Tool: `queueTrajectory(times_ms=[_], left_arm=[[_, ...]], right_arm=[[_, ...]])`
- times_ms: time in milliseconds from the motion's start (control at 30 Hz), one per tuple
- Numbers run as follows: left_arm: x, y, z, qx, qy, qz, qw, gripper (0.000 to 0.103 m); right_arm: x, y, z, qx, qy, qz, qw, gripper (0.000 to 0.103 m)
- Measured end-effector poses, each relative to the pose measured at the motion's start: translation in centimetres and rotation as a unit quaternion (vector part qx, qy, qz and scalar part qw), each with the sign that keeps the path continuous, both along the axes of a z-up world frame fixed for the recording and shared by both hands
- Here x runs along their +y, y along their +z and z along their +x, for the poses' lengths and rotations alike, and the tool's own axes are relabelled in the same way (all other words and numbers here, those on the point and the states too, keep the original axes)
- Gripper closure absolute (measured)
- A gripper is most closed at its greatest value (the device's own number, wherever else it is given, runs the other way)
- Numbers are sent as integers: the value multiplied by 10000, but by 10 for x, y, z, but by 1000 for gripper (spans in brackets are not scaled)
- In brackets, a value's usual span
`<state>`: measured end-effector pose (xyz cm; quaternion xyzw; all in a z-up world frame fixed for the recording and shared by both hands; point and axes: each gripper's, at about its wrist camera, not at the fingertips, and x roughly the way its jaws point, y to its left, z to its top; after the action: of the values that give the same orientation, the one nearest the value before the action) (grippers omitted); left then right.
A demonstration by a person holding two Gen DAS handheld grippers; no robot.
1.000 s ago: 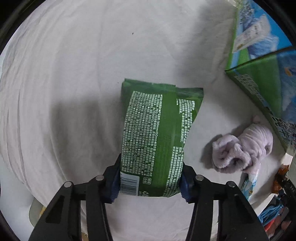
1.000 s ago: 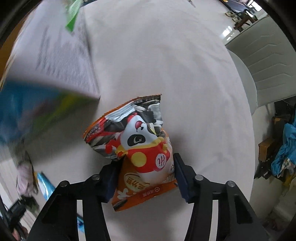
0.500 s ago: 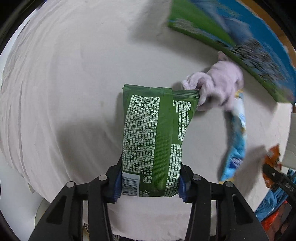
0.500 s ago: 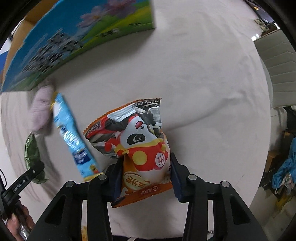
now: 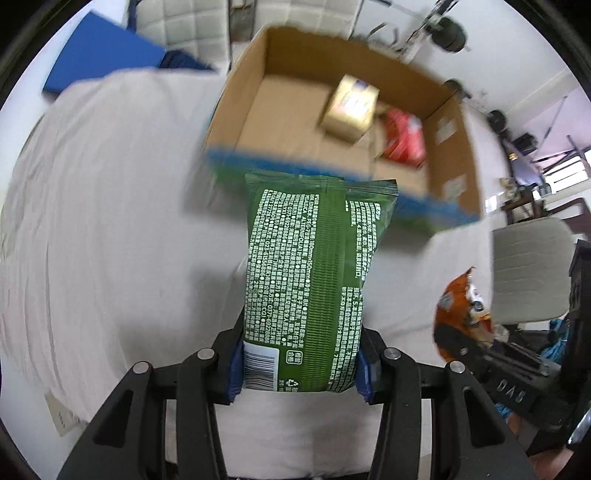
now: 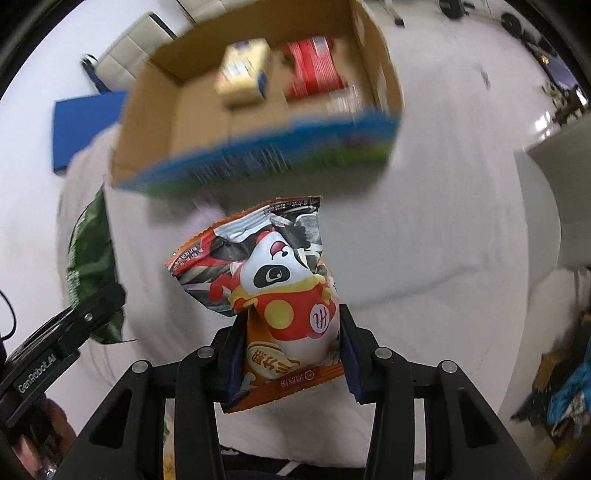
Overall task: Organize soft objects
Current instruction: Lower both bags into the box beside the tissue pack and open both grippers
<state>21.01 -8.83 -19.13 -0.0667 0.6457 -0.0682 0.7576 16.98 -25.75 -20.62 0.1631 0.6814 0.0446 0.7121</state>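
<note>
Green pack (image 5: 310, 280) pinched in left gripper (image 5: 300, 365); snack bag (image 6: 275, 295) pinched in right gripper (image 6: 291, 354), both w/ box (image 5: 369, 122) ahead.

Looks like a lived-in room pressed into service as a data-collection space, half home and half workroom. Bench (image 5: 110, 236) draped in white cloth, carrying an open cardboard box (image 6: 155, 110) with a gold carton (image 5: 351, 107) and a red packet (image 6: 314, 66) inside; beyond the box, pale padded chairs (image 5: 184, 26) and a blue board (image 5: 103, 55). To the right of the box, dark stands and equipment (image 5: 450, 33) on a pale floor, a window (image 5: 561, 173) letting in daylight, and below it a heap of blue fabric (image 6: 569, 398) beside brown cartons (image 6: 554, 362).
</note>
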Motion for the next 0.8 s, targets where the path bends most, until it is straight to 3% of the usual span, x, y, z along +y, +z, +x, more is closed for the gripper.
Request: queueTrajectory(times_ms=[100,233,367,500,567,800], left_arm=[[-10,20,22,-237,-86,-103,9996,60],[14,41,44,-581,-183,22,9981,60],[14,40,87,-590,-204,72,9980,60],[18,32,120,-454,-164,185,9987,60],[22,32,133,-341,-152,243,9990,60],[21,-8,199,87,-181,539,9983,60]], right_arm=[[-14,24,17,-289,-58,-16,9996,58],[-27,42,60,-432,-170,-62,9989,58],[-34,41,94,-374,-268,-196,9987,58],[-25,14,122,-159,-311,-340,9988,58],[-22,-15,146,-17,-359,-434,9984,58],[-19,-85,177,458,-229,-783,9956,58]])
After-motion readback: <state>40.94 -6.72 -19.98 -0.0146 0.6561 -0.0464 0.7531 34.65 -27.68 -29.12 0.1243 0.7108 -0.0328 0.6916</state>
